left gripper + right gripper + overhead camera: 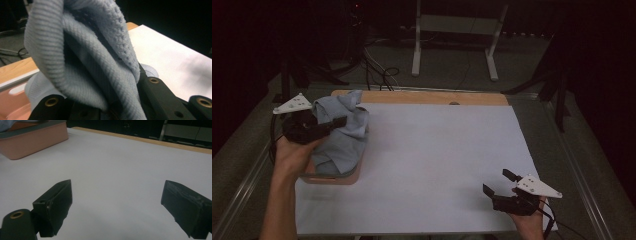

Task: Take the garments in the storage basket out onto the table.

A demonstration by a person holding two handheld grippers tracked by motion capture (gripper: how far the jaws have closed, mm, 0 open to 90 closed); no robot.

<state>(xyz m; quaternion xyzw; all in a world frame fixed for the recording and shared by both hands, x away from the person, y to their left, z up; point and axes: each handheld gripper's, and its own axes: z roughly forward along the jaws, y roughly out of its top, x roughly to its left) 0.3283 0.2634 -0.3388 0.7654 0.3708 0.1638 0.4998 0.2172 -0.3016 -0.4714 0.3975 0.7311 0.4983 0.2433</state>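
While clamped on a bunched fold of light blue cloth (341, 131), left gripper (337, 121) noted directly above pink bin (332, 178), at the bin's far end. Jaws drawn close together, with knitted fabric pinched between them and rising in thick ridged folds straight ahead in the left gripper view (82, 62). Remainder of cloth draped down into the bin and over its rim, spilling toward the bin's far edge. Grey three-cornered plate seen on top of the gripper, on the side away from the white sheet.

Bin (32, 143) found at the near-left corner of white sheet (437, 160), resting on it, with the wooden table edge (432, 97) showing beyond the bin's far end. Dark rim band visible along the bin's top in the right gripper view.

Right gripper (501, 183) recorded well apart from the bin, across the sheet at its opposite near corner. Jaws spread wide, nothing between them, bare white sheet (117, 177) showing through the gap; whether jaw tips touch the sheet cannot be told. Jaws aimed back across the sheet toward the bin. Hand (527, 220) gripping body from below.
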